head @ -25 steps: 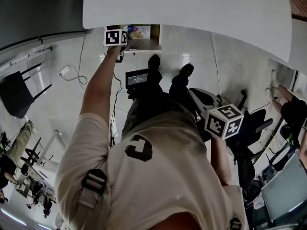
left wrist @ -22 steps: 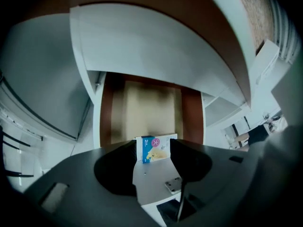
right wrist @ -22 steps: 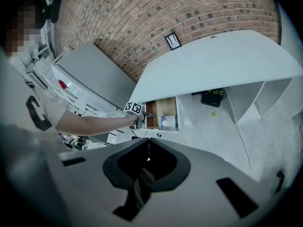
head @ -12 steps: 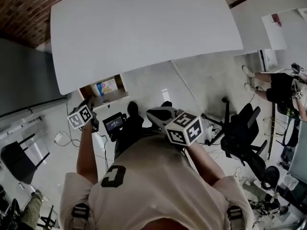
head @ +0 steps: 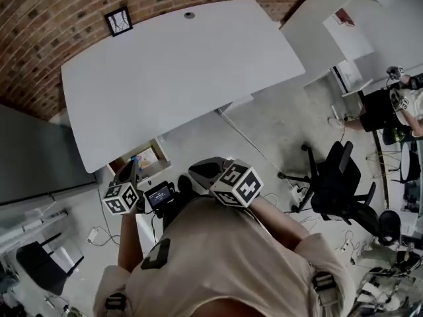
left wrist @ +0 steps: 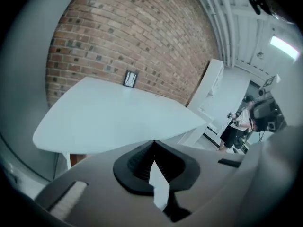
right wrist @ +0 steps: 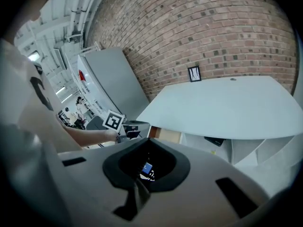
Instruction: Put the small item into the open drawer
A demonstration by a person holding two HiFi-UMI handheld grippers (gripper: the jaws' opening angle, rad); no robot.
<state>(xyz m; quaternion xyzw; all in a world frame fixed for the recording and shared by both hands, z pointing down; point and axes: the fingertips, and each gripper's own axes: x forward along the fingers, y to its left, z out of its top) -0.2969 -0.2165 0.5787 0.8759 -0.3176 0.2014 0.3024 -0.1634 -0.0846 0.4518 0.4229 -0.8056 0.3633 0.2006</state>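
Observation:
Under the left end of the white table (head: 185, 78) the open drawer (head: 158, 167) shows its brown inside, and a small colourful item (head: 147, 157) lies in it. My left gripper (head: 132, 170) is held just in front of and below the drawer, apart from it. Its jaws (left wrist: 152, 143) have just been closing and now stand shut with nothing between them. My right gripper (head: 201, 169) is held at chest height to the right, its jaws (right wrist: 147, 140) meeting with nothing in them. The right gripper view shows the left gripper's marker cube (right wrist: 112, 121) beside the drawer (right wrist: 165, 135).
A brick wall (head: 66, 18) with a small framed picture (head: 119, 20) stands behind the table. A grey cabinet (head: 33, 157) is at the left, a black office chair (head: 337, 177) at the right, and a person (head: 390, 104) farther right. A small screen (head: 160, 195) hangs on my chest.
The left gripper has drawn back out of the drawer and risen, leaving the item inside. The right gripper rose toward the middle. The view has tilted up to show the table and wall.

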